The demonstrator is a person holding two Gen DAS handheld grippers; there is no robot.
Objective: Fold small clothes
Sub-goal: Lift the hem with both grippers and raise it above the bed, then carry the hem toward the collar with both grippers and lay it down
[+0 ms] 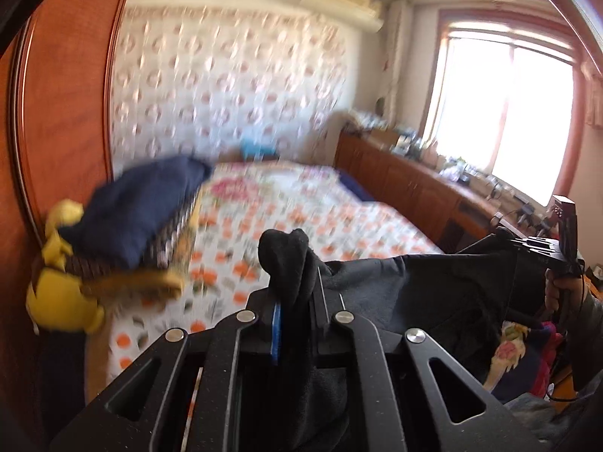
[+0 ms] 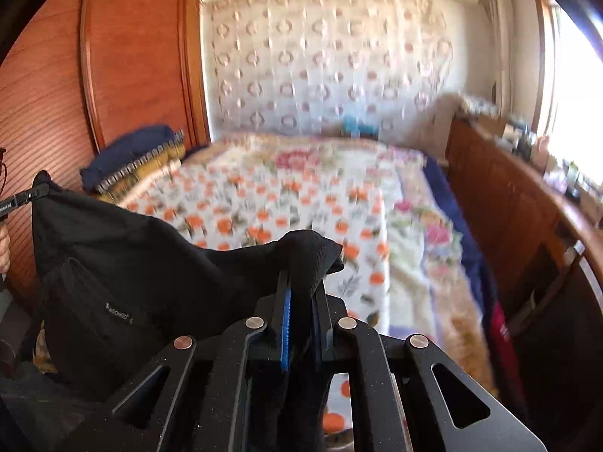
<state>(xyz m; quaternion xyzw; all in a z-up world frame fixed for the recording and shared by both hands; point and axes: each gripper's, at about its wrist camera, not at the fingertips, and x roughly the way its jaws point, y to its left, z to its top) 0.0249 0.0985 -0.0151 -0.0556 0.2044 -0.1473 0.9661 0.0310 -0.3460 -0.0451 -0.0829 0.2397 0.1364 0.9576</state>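
A black garment [image 1: 444, 293] hangs stretched in the air between my two grippers, above the floral bed. My left gripper [image 1: 297, 286] is shut on one corner of it, which bunches up above the fingertips. My right gripper [image 2: 301, 282] is shut on the other corner. In the right wrist view the garment [image 2: 124, 263] spreads to the left, with a small white logo on a pocket, and the left gripper [image 2: 22, 197] holds its far corner. In the left wrist view the right gripper [image 1: 527, 245] shows at the far right.
A bed with an orange-flowered cover [image 2: 301, 196] fills the middle. A pile with dark blue and yellow cloth [image 1: 124, 226] lies at its left by the wooden wardrobe [image 1: 64, 113]. A wooden cabinet [image 2: 520, 196] with clutter runs along the right under a bright window [image 1: 501, 105].
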